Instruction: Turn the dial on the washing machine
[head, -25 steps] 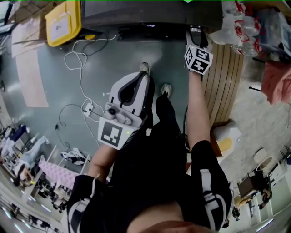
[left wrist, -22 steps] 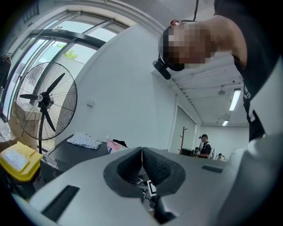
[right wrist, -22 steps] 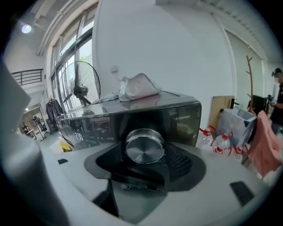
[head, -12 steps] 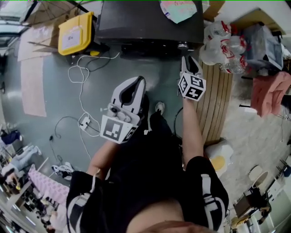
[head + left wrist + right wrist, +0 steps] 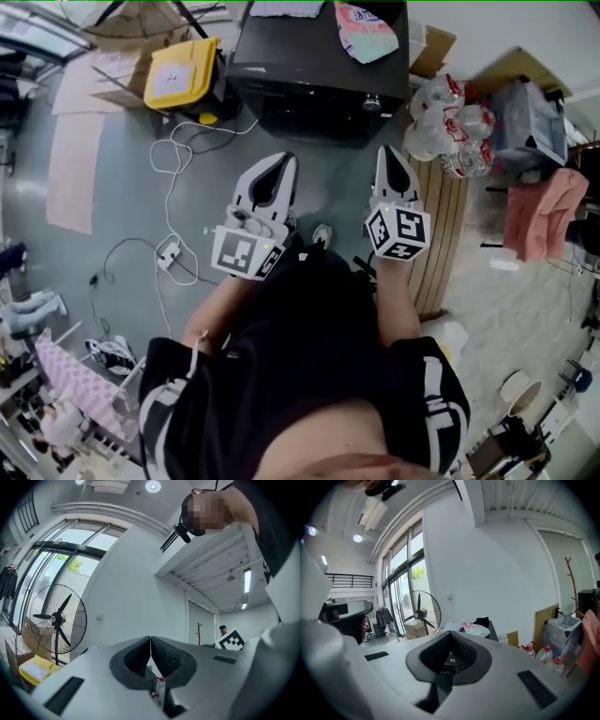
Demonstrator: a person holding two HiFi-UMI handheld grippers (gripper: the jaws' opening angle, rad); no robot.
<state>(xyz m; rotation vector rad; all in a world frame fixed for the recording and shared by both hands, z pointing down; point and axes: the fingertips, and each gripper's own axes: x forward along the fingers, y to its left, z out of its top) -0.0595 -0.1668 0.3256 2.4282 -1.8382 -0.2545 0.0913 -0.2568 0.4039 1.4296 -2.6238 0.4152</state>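
The black washing machine [image 5: 309, 66] stands at the top of the head view, its small round dial [image 5: 372, 102] on the front panel at the right. My right gripper [image 5: 389, 153] hangs short of the dial, apart from it, shut with nothing between its jaws. In the right gripper view the closed tips [image 5: 451, 634] point at the machine's lit display [image 5: 451, 660]. My left gripper [image 5: 281, 161] hovers over the floor to the left, also shut and holding nothing [image 5: 150, 639]; it points up towards the wall and ceiling.
A yellow bin [image 5: 178, 73] and cardboard lie left of the machine, with a white cable [image 5: 169, 141] looping over the floor. Packed water bottles [image 5: 450, 112], a wooden slatted board [image 5: 445, 234] and a pink cloth [image 5: 539, 211] are at the right. A standing fan [image 5: 419, 613] is beyond.
The right gripper has drawn back from the dial and its jaws have closed on nothing. The person has stepped back, so the machine sits farther off. The left gripper stays shut.
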